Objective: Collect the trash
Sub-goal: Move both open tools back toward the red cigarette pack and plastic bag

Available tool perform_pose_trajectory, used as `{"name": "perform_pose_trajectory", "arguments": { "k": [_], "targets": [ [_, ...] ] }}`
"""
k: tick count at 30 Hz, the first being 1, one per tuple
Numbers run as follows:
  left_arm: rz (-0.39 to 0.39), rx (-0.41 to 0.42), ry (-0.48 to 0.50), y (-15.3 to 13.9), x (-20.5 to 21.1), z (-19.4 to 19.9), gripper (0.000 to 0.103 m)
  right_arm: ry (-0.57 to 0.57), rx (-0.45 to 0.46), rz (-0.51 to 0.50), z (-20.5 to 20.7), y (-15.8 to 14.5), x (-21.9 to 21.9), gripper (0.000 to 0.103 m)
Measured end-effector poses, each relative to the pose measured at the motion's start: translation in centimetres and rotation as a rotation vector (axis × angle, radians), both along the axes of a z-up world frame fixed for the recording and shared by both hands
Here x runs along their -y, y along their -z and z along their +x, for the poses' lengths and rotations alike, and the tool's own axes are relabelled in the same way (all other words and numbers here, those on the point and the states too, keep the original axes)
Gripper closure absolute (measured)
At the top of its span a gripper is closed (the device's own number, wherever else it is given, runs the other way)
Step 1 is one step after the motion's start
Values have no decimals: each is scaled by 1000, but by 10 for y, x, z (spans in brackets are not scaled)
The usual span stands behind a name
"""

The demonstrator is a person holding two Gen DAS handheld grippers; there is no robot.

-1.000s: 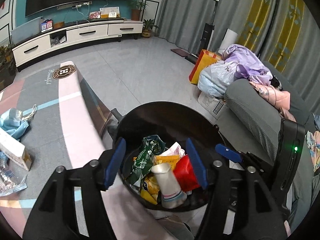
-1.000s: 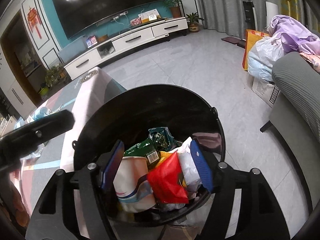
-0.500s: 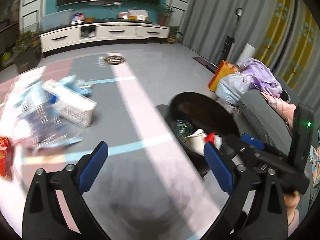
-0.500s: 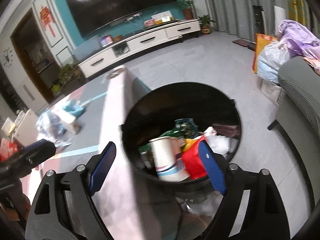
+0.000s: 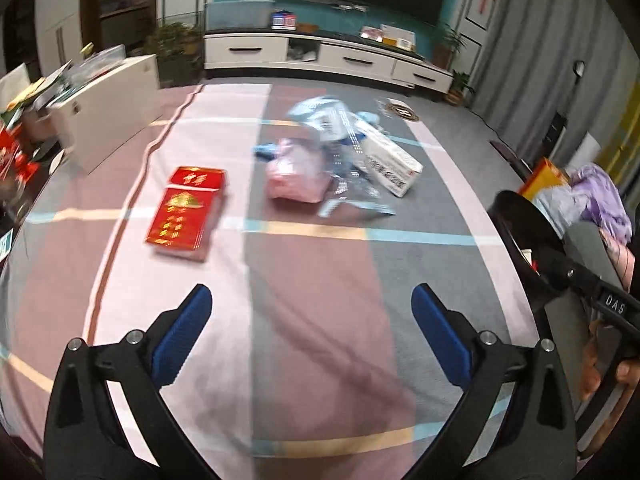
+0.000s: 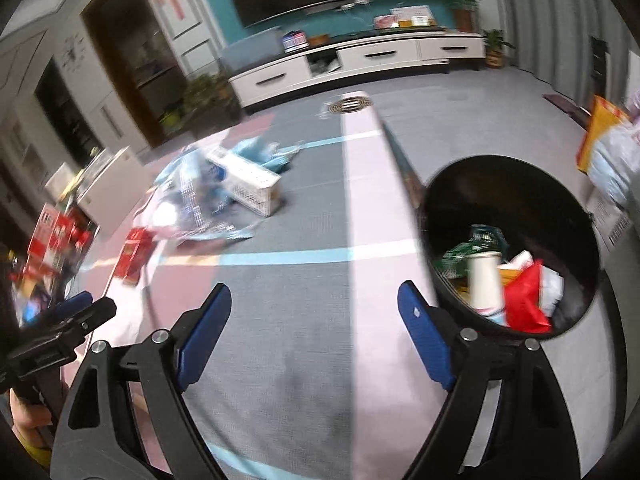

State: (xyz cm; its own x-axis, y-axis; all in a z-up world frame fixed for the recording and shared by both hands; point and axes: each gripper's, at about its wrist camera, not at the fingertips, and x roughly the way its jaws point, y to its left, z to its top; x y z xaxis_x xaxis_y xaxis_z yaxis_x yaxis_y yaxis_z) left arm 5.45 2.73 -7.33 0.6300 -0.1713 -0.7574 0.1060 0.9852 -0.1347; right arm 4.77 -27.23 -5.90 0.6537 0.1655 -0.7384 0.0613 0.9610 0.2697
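A: What is lying on the bench (image 5: 312, 264)?

B: A striped cloth is covering it. The black bin (image 6: 512, 184) is standing off its right edge, holding a paper cup (image 6: 485, 280) and a red wrapper (image 6: 524, 300). Toward the far edge, a white box (image 5: 390, 158), a pink bag (image 5: 298, 176) and clear blue wrappers (image 5: 348, 188) are lying heaped together. A red box (image 5: 184, 212) is lying apart, nearer the left edge.

A: And the fingers?

B: The left gripper (image 5: 312, 320) has just been opening and is standing spread wide, nothing between its fingers. The right gripper (image 6: 314, 320), jaws well apart, is likewise gripping nothing, beside the bin.
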Motion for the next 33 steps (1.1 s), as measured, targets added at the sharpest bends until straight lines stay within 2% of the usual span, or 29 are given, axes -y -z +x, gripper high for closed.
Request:
{"name": "perform_pose_trajectory", "arguments": {
  "k": [11, 24, 29, 33],
  "targets": [
    [-15, 12, -67, 8, -35, 6, 3, -123, 1, -28, 37, -9, -65, 19],
    [-28, -13, -101, 24, -62, 32, 3, -201, 5, -48, 80, 0, -100, 19],
    [-74, -20, -89, 28, -75, 49, 3, -235, 21, -56, 100, 6, -108, 19],
    [-73, -17, -88, 29, -80, 66, 3, -259, 26, -46, 121, 11, -112, 19]
  ]
}}
